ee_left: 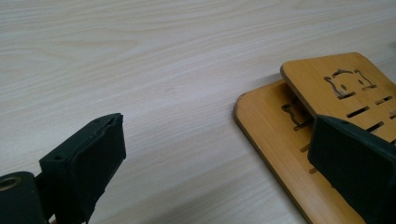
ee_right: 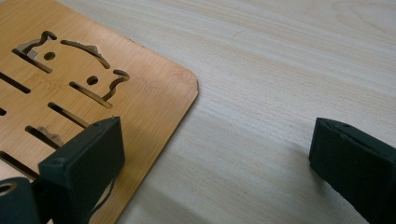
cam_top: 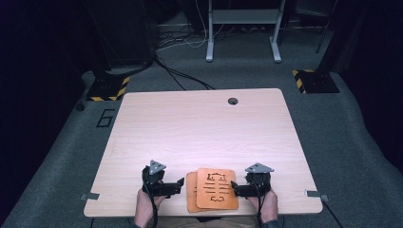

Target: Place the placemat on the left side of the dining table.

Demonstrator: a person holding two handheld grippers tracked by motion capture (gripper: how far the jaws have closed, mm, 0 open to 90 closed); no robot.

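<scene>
- Standing at the near edge of the table [cam_top: 199, 123], the person held the left gripper [cam_top: 179, 183] just beside the left rim of two stacked wooden boards, its jaws spread wide with nothing between them.
- From the left gripper view, one black jaw sat over bare tabletop and the other hung above the lower board [ee_left: 271, 135], so that gripper [ee_left: 217, 158] straddled the board's edge rather than gripping it.
- The upper board [cam_top: 217, 188] lay skewed on the lower one, shifted right and a little away, near the table's front edge; both had a cat-shaped cut-out and rows of slots.
- To do this step well, I judged, each claw should slide one jaw under a rim and one over it, closing squarely on solid wood and clear of the slots, which looked thin.
- Taking the top board alone would probably want the overhanging right side, where it stood free of its mate.
- The right gripper [cam_top: 234, 187] stood at that right rim, equally wide open and empty; in its own view one jaw hovered over the upper board [ee_right: 93, 93] and the other over the table.
- No brand or label could be read on the boards; a "6" [cam_top: 106, 117] was marked on the floor left of the table.
</scene>
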